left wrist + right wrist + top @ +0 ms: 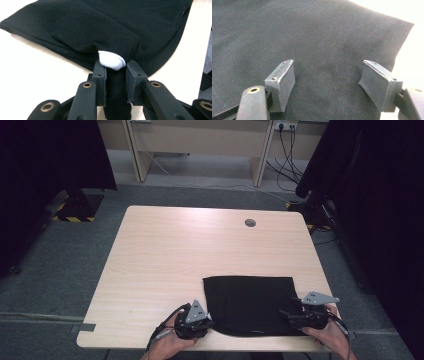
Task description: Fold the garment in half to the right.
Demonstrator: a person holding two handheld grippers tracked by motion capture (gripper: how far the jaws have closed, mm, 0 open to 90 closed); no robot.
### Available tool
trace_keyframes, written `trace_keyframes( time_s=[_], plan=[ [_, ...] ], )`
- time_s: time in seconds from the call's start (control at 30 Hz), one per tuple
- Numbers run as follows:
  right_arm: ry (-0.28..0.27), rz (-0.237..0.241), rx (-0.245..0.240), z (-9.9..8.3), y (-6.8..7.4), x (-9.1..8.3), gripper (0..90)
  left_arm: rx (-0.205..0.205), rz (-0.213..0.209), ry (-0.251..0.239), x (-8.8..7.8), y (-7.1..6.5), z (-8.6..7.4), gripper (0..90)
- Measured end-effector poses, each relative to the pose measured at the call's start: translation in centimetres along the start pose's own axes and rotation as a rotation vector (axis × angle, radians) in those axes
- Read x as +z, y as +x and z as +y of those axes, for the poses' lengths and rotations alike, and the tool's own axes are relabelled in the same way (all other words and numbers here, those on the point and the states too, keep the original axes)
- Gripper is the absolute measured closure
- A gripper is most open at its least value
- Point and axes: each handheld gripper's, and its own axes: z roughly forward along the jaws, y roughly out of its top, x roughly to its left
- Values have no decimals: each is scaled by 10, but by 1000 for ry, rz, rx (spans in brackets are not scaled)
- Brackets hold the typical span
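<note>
A folded black cloth (250,302) lies on the near right part of the wooden table (190,245). My left gripper (207,320) is at the cloth's near left corner. In the left gripper view its jaws are shut on a bunched fold of the cloth (100,25), and a small white label (111,60) pokes out just beyond the left gripper (116,72). My right gripper (290,315) sits at the cloth's near right edge. In the right gripper view its jaws stand open above the flat cloth (312,37), and the right gripper (328,80) has nothing pinched between the pads.
A round cable hole (250,223) sits near the table's far edge. Black curtains (370,195) hang at both sides, and a light desk frame (200,150) with cables stands behind. Grey carpet surrounds the table.
</note>
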Motion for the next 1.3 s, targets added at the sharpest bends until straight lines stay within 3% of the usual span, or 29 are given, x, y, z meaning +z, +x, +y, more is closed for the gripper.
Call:
trace_keyframes(
  time_s=[0.23, 0.47, 0.6, 1.3],
  plan=[
    [23, -13, 19, 2, 2, -3, 293, -11, -9, -2, 0, 1, 0, 712],
    [-52, 12, 29, 26, 15, -5, 282, -19, -15, -2, 0, 2, 0, 713],
    [-71, 40, 18, 44, 25, 2, 280, -39, -31, -3, 0, 5, 0, 716],
    [-88, 136, -73, 113, 64, 55, 284, -33, -28, -2, 0, 4, 0, 716]
  ],
)
